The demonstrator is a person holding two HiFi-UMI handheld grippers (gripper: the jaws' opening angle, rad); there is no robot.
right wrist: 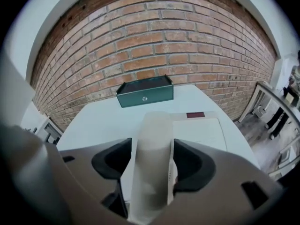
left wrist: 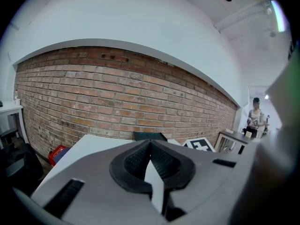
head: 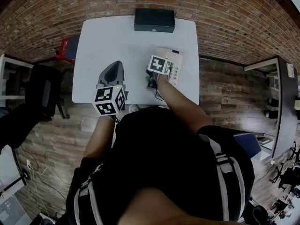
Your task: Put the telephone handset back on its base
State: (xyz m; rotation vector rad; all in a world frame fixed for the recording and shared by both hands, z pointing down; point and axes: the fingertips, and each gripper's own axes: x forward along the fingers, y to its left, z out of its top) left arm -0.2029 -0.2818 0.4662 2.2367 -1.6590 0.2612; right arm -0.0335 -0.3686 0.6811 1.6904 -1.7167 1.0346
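The beige telephone handset (right wrist: 154, 135) lies lengthwise between the jaws of my right gripper (right wrist: 152, 149), on the left side of the cream telephone base (right wrist: 199, 132). The jaws stand wide. A thin gap shows beside the left pad, so the gripper is open around the handset. In the head view this gripper (head: 159, 64) covers the handset, over the base (head: 176, 67) on the white table (head: 108, 36). My left gripper (left wrist: 150, 146) is shut and empty, its pads meeting. It hangs over the table's front left (head: 111, 76).
A dark green metal box (head: 154, 20) stands at the table's far edge by the brick wall. A red crate (head: 65, 48) and a black chair (head: 44, 90) stand to the left. A desk (head: 276, 78) stands at the right, and a person (left wrist: 255, 118) far off.
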